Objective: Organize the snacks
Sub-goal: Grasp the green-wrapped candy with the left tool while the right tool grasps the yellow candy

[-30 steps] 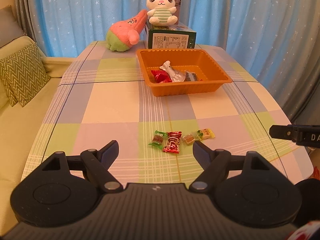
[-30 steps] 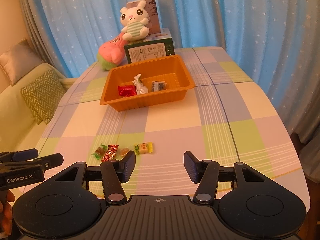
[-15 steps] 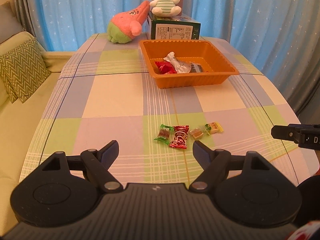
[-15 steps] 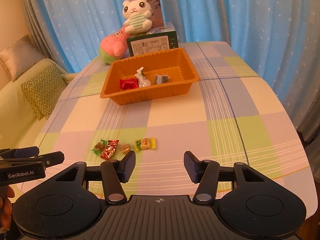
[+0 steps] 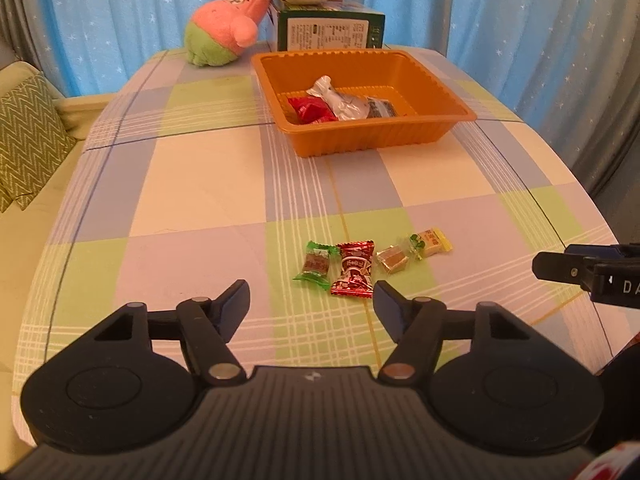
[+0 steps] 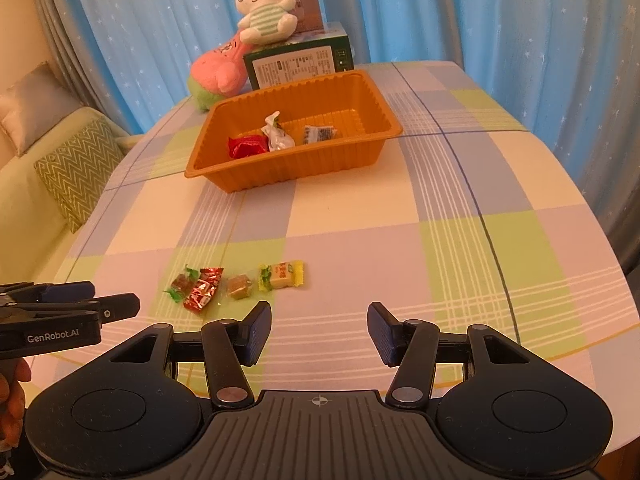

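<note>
my left gripper [image 5: 310,300] was open w/ jaws closing, nothing between them, just short of the red candy [image 5: 353,269]. my right gripper [image 6: 319,326] was open, empty. four candies sat in a row on the table [image 6: 360,216]; orange tray [image 6: 280,170] further back.

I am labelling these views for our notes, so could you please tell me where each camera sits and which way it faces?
Left wrist: on the left tool, looking down the table at four candies and the orange tray; its jaws are closing, nothing between them; the right tool's tip shows at right.
Right wrist: on the right tool, same direction; the left tool and a hand show at left.
Shared: candies, tray, plush toys.
</note>
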